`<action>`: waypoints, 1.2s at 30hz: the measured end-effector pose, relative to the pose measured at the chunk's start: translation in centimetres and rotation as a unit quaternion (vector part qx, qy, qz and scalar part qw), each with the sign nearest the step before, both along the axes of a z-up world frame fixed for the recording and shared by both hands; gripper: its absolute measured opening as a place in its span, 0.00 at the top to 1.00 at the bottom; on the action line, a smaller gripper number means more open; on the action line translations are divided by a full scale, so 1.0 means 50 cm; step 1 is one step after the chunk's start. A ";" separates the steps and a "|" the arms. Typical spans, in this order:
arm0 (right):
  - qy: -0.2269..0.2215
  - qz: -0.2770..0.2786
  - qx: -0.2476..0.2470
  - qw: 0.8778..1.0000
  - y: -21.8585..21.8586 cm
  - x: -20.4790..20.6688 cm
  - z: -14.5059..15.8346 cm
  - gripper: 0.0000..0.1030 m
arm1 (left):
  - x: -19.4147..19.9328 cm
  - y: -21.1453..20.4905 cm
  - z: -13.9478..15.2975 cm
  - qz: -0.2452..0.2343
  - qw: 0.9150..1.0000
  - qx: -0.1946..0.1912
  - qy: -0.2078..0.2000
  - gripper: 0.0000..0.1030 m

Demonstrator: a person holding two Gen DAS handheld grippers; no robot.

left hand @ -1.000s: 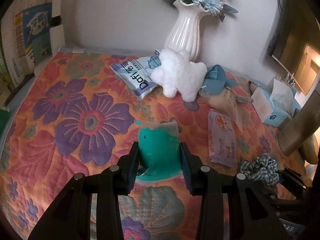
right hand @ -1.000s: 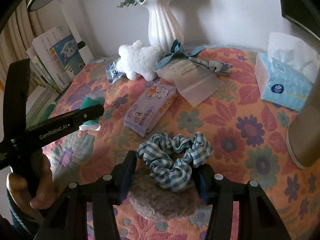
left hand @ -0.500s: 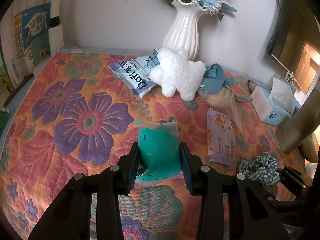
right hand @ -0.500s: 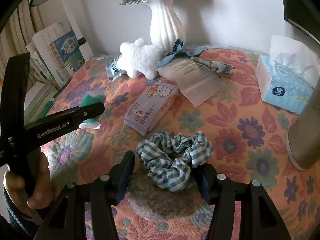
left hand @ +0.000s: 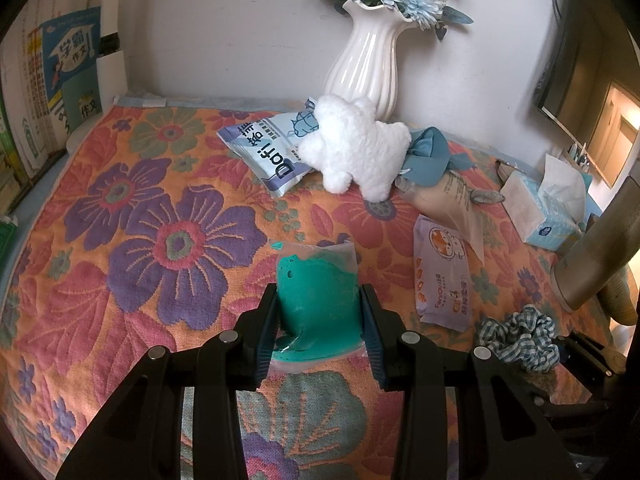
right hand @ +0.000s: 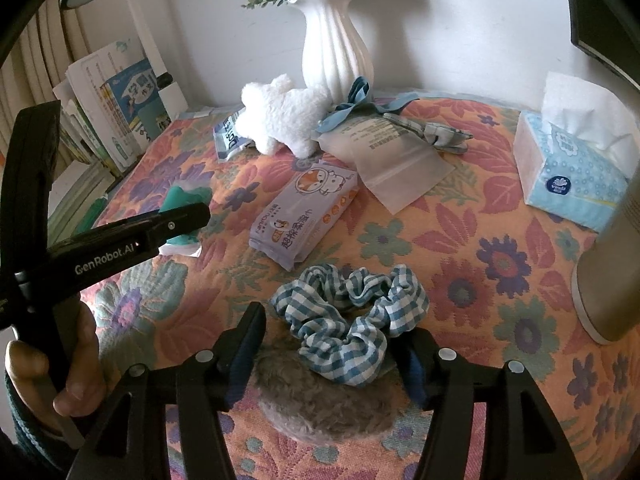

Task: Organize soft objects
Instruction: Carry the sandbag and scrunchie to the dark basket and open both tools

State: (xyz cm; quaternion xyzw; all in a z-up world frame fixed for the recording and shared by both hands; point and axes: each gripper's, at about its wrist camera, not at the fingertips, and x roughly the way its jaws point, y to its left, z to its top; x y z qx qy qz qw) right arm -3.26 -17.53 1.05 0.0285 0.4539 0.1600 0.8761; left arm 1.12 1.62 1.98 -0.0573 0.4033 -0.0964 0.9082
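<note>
Between your left gripper's [left hand: 319, 324] pads sits the clamped teal bagged item [left hand: 316, 300], while at 6 o'clock your right gripper [right hand: 332, 350] is opening around the blue-checked scrunchie [right hand: 348, 320].

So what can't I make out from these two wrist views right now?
- Grey fuzzy item, right view: its far edge lies under the checked scrunchie, so its shape is unclear.
- Teal item in its clear bag, left view: its sides sit behind the left tongs.
- Tan cylinder, both views: its top is cut off.
</note>
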 end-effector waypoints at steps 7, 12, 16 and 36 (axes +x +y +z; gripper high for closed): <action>-0.003 -0.013 -0.003 1.000 -0.006 -0.006 0.002 0.41 | -0.002 0.002 0.002 0.007 1.000 0.004 -0.008 0.65; -0.042 -0.017 -0.029 0.999 0.006 -0.030 0.021 0.59 | -0.005 0.003 0.006 0.006 1.000 0.004 -0.017 0.66; -0.040 -0.022 -0.005 0.999 -0.013 -0.067 0.033 0.78 | -0.024 0.001 0.020 -0.033 0.999 -0.024 -0.030 0.66; -0.129 -0.141 0.065 0.979 -0.315 -0.265 0.198 0.78 | -0.228 -0.186 0.165 -0.205 0.972 -0.102 -0.060 0.66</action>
